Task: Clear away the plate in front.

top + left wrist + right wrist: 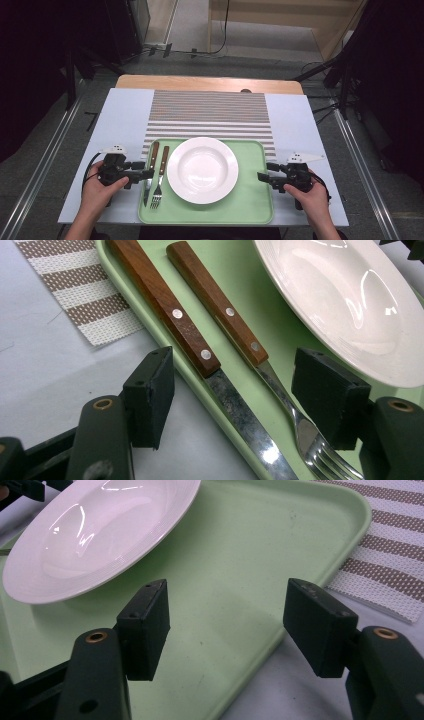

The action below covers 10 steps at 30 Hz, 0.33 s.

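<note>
**Over the tray's left edge, jaws wide around knife and fork**

Down at the near left of the green tray [250, 200], my left gripper [148, 174] hangs with its jaws spread apart, empty, pointing in toward the cutlery. Through the left gripper view I'm looking straight along those jaws: the knife [200, 347] and the fork [240, 335] both run between them, lying side by side, wooden handles away from me, blade and tines toward me. That's the relation that matters: their long axes lie along the tray's left side, running away from me, so the jaws straddle them across the narrow way. The knife sits right against the tray's raised lip, the fork just beside it on the plate side, very close together; closing on one without catching the other looks tight, I'd judge.

My right gripper [261, 176] is on the far side of the white plate [202, 170], jaws also apart and holding nothing, hovering at the tray's right rim. The left is clearly the nearer hand for the cutlery.

Hard to read: the fork's tines and the knife's tip are cut off at the bottom of the left gripper view, and I can't tell how high the jaws ride above the handles.
</note>
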{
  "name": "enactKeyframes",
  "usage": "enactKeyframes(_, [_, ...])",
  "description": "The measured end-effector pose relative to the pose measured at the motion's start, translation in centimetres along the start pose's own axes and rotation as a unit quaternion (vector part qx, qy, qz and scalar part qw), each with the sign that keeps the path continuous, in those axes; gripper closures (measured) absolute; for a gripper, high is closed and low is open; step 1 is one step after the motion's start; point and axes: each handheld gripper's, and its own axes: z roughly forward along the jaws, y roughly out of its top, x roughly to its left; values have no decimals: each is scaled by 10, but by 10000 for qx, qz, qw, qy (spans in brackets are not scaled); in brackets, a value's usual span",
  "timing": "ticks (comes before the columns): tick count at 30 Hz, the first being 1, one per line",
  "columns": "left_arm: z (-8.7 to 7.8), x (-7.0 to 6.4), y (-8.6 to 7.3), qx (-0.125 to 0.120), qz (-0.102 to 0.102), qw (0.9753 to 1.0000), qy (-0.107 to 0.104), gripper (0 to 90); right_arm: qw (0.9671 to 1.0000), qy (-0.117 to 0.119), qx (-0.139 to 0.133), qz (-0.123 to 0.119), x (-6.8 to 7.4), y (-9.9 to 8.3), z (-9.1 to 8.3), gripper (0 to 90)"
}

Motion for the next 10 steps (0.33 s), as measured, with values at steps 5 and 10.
enactKeyframes(5, [0,0,0,5,2,10000,-2,326,10000,1,-13,-4,0,0,0,342])
enactKeyframes(10, [-1,1,0,35,-24,10000,27,326,10000,-6,-3,-10,0,0,0,342])
